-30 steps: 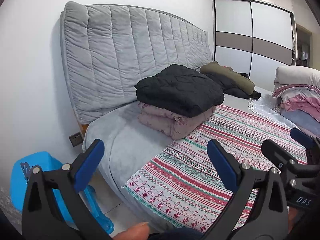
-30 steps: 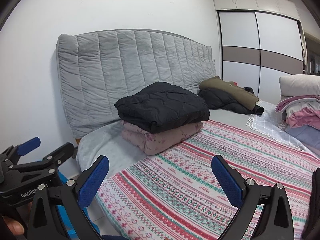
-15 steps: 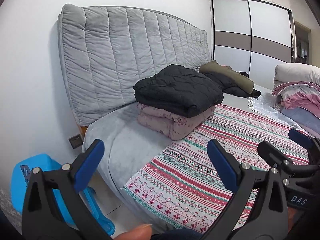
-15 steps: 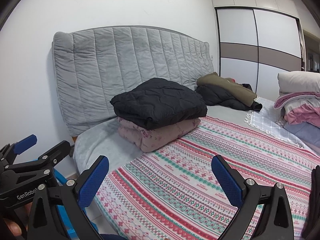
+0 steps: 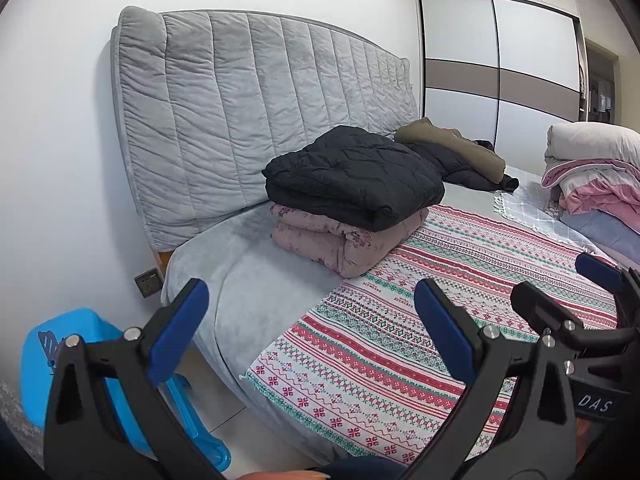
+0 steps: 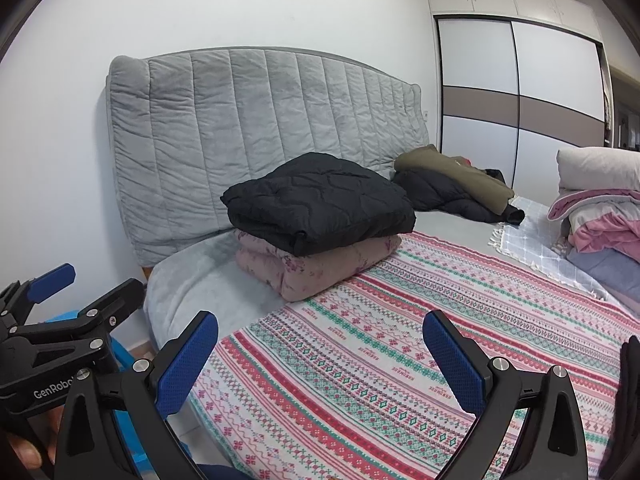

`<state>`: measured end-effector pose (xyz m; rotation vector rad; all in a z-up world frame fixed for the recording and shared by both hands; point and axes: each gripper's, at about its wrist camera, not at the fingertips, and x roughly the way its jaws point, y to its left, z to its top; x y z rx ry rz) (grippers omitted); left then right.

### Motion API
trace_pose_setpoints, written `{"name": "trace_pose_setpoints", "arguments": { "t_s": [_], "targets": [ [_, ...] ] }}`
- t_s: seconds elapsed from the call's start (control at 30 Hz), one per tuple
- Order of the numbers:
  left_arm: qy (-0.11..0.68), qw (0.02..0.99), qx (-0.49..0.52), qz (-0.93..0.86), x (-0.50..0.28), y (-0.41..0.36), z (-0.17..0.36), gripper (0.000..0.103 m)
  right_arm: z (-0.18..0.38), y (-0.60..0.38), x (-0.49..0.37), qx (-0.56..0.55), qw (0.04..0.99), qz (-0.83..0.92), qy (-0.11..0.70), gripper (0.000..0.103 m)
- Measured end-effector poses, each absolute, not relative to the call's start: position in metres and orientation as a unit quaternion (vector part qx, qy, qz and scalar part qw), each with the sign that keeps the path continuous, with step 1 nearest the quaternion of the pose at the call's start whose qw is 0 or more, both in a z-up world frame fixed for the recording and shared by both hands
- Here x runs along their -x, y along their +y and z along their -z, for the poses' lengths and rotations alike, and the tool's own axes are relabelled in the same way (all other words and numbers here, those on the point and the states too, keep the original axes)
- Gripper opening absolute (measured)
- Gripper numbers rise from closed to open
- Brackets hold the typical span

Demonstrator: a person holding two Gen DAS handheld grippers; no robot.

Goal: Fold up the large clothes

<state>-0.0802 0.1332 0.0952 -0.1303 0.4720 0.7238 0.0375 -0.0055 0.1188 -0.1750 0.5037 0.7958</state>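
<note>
A folded black quilted jacket lies on a folded pink floral jacket near the grey headboard. An unfolded heap of an olive coat over a black one lies further back. My left gripper is open and empty, held off the bed's near edge. My right gripper is open and empty above the patterned cover. Each gripper shows in the other's view, the right one and the left one.
The bed carries a red, green and white patterned cover. A stack of pink and white bedding sits at the right. A blue plastic stool stands on the floor at the left. A sliding wardrobe fills the back wall.
Both views have drifted slightly, so the stack sits a little lower and further left in frame. Both grippers stay open and empty.
</note>
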Motion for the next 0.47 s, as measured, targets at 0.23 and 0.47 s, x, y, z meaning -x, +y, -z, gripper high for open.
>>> {"name": "trace_pose_setpoints", "arguments": {
  "t_s": [0.23,0.47],
  "targets": [
    [0.227,0.906,0.058,-0.354,0.0791,0.1310,-0.0959,0.102,-0.1180,-0.0065,-0.0372,0.083,0.888,-0.383,0.243,0.103],
    [0.227,0.904,0.054,-0.359,0.0791,0.1262,-0.0967,0.102,-0.1178,-0.0071,-0.0379,0.083,0.887,-0.382,0.244,0.103]
  ]
}}
